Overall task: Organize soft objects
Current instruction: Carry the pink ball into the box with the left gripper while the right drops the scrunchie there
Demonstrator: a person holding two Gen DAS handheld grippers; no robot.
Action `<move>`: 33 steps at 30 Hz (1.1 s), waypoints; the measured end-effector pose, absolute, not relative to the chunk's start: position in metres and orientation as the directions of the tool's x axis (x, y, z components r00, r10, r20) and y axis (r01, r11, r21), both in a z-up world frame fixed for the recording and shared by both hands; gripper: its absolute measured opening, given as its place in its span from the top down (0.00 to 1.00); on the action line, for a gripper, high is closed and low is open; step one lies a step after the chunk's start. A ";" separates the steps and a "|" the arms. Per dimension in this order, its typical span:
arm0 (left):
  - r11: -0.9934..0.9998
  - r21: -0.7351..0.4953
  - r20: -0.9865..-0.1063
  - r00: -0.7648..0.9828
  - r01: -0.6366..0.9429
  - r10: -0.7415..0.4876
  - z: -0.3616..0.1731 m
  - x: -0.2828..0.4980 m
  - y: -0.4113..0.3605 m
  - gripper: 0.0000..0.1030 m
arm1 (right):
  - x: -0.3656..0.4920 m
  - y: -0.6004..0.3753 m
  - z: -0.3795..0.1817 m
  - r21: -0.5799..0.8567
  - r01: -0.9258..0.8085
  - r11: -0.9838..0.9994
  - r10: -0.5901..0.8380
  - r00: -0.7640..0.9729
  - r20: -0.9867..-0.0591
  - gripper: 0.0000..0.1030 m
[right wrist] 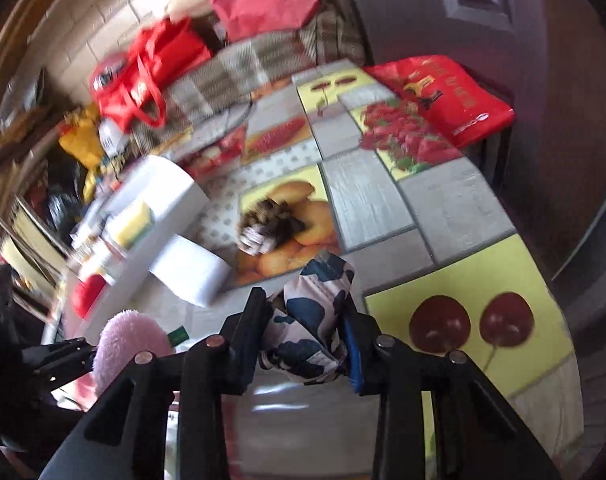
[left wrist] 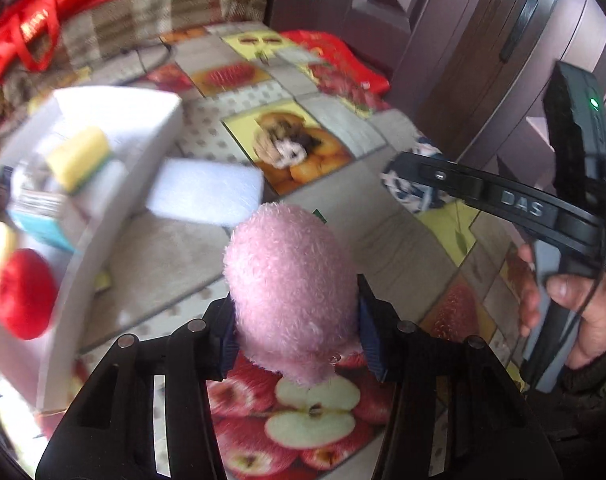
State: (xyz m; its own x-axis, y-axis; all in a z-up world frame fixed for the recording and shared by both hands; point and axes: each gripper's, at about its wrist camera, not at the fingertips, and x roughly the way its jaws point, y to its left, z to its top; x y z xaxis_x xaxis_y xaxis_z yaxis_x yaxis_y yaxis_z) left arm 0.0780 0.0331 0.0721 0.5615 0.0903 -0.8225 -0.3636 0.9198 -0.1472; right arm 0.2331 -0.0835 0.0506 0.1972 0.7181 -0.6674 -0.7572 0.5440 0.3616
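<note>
Far left: white bin [left wrist: 151, 120] on the fruit-print table [left wrist: 367, 232], already holding a yellow sponge [left wrist: 79, 156] and a red ball [left wrist: 25, 294], a white foam block [left wrist: 207, 192] resting against its near wall. Centre: pink plush [left wrist: 291, 308] pinched in the left claw [left wrist: 295, 336], long axis pointing forward along the fingers, lifted off the table, bin ahead and to the left, near. Right: blue-and-white patterned cloth [right wrist: 311, 320] bunched and clamped in the right claw [right wrist: 303, 344], likewise raised. Bin farther from this side, beyond the left claw. Left hand nearer, so probably first to drop.
</note>
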 end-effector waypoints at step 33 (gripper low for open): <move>0.833 -0.143 -0.567 0.734 -0.534 0.373 0.203 -0.124 0.118 0.52 | 0.063 -0.058 0.197 0.262 -0.852 0.454 0.859 0.339 -0.384 0.66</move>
